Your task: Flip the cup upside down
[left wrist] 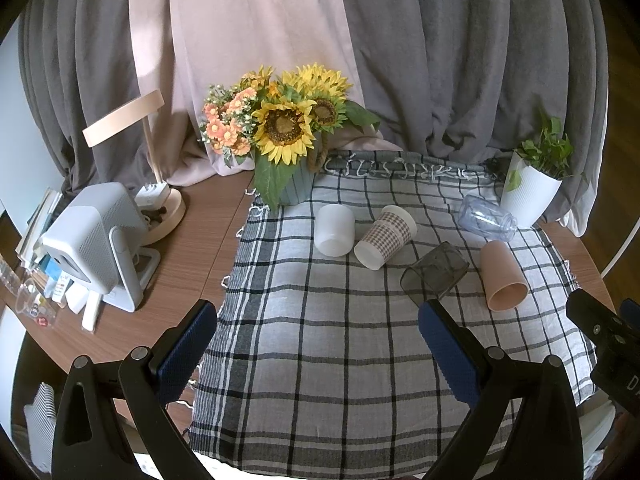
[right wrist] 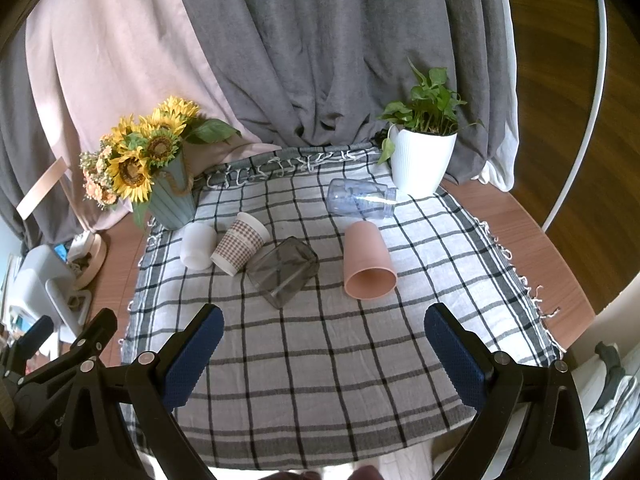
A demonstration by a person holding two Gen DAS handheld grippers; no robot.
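Right wrist view shows five cups lying on their sides on the checked cloth [right wrist: 320, 360]: a pink cup [right wrist: 368, 260] with its empty mouth facing the camera, a smoky grey square tumbler [right wrist: 284, 272] to its left, a houndstooth-sleeved paper cup [right wrist: 240, 248], a frosted white cup [right wrist: 198, 246] touching it, and a clear ribbed plastic jar [right wrist: 360, 199] farther back. Sunflowers fill a teal fluted vase [right wrist: 172, 200]; a leafy plant grows in a white ribbed pot [right wrist: 420, 164]. The right gripper [right wrist: 324, 320] and the left gripper [left wrist: 318, 316] are both spread wide, holding nothing, near the cloth's front.
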